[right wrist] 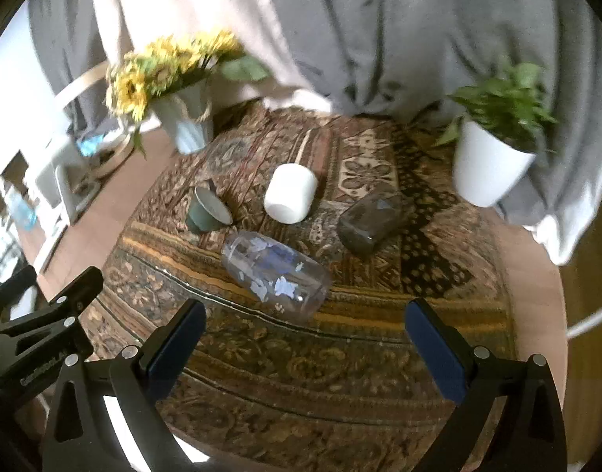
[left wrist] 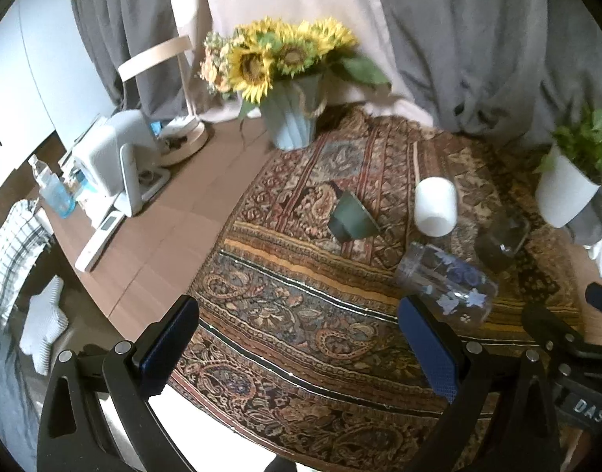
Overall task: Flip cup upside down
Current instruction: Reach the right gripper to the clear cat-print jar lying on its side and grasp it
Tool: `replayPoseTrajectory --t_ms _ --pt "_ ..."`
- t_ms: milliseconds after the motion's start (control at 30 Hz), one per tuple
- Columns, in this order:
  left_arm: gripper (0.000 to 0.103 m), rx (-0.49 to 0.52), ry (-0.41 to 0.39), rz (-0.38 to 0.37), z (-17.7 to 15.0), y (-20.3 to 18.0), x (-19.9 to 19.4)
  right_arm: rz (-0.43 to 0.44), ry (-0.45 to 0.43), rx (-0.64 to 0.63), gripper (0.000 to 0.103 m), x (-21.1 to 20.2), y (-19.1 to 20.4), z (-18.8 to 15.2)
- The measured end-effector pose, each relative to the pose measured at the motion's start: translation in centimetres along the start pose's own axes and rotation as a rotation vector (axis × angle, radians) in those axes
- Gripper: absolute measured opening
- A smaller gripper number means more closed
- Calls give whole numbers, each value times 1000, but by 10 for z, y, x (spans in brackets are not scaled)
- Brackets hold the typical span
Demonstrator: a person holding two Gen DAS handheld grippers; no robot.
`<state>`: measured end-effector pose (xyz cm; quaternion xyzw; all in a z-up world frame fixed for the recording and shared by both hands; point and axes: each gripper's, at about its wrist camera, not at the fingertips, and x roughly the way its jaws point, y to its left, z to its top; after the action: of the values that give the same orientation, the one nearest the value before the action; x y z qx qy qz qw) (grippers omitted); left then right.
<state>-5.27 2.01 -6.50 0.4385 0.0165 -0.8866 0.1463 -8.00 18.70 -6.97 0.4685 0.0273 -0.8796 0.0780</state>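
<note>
Four cups lie on their sides on a patterned rug. A clear glass with blue flowers (left wrist: 446, 281) (right wrist: 275, 269) lies nearest. A white cup (left wrist: 436, 205) (right wrist: 290, 192), a small green cup (left wrist: 352, 218) (right wrist: 207, 210) and a smoky dark glass (left wrist: 501, 238) (right wrist: 372, 218) lie behind it. My left gripper (left wrist: 301, 346) is open and empty, its right finger just in front of the clear glass. My right gripper (right wrist: 307, 348) is open and empty, hovering in front of the clear glass.
A blue vase of sunflowers (left wrist: 293, 118) (right wrist: 187, 118) stands at the back left of the rug (left wrist: 301, 314). A white potted plant (left wrist: 564, 188) (right wrist: 490, 165) stands at the back right. A white appliance (left wrist: 116, 157) and a water bottle (left wrist: 51, 187) sit on the wooden table to the left. Grey curtains hang behind.
</note>
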Motion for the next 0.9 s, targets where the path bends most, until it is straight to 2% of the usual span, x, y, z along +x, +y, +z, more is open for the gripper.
replayPoseTrajectory --t_ms 100,300,467,767,900 --pt "103 -21 31 38 -2 -6 15 21 62 -64 102 27 -1 9" --pt "103 -154 138 78 -10 -5 55 37 182 -181 102 78 1 19" --pt "103 -158 189 93 -18 -14 76 66 249 -282 101 110 11 22" --pt "103 -191 230 139 -21 -17 105 104 289 -404 100 145 22 32" --pt "103 -212 249 134 -21 -12 116 132 289 -420 100 155 28 32"
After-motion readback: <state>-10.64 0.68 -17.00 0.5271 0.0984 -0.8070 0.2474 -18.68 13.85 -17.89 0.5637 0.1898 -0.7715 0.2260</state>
